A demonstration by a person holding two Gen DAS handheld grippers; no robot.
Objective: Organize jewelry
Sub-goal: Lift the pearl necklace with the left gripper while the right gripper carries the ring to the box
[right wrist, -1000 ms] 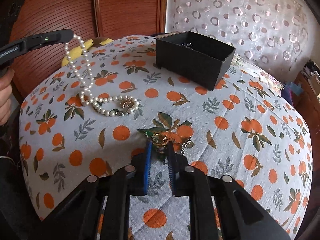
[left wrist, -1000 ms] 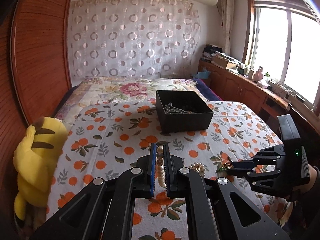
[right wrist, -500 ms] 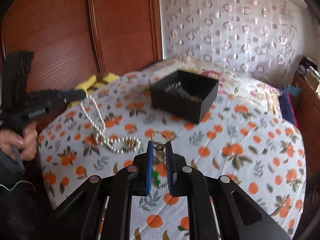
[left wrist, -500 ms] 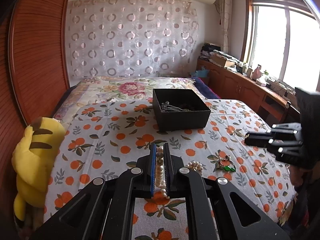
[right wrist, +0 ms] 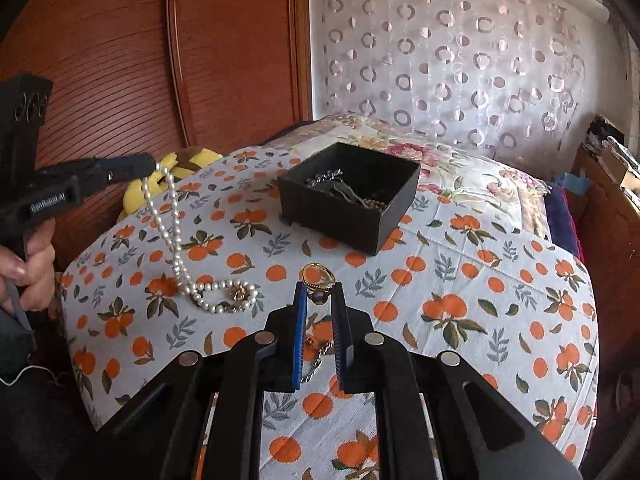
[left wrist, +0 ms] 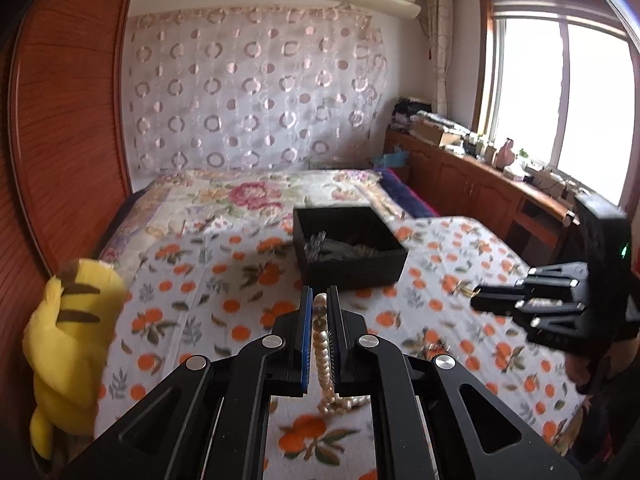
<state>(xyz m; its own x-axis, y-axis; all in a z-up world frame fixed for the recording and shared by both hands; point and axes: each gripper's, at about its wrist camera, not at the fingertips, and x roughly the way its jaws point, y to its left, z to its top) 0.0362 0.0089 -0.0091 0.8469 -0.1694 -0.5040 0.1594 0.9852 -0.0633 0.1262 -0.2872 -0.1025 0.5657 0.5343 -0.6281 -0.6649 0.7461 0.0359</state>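
My left gripper [left wrist: 319, 294] is shut on a white pearl necklace [left wrist: 323, 356]; in the right wrist view the necklace [right wrist: 176, 240] hangs from the left gripper [right wrist: 146, 166] with its lower end coiled on the bedspread. My right gripper [right wrist: 319, 290] is shut on a gold ring bracelet with a chain [right wrist: 318, 276], lifted above the bed; it shows at the right in the left wrist view [left wrist: 478, 298]. An open black jewelry box [right wrist: 348, 196] holding several pieces sits ahead on the bed, also in the left wrist view [left wrist: 348, 246].
The bed has an orange-print bedspread [right wrist: 460, 280]. A yellow plush toy [left wrist: 68, 332] lies at its left edge by the wooden headboard [left wrist: 60, 120]. A wooden cabinet [left wrist: 480, 188] with clutter runs under the window at right.
Both grippers have risen, each lifting its jewelry. The pearl necklace now hangs higher with less of it on the bed. The bracelet has left the bedspread.
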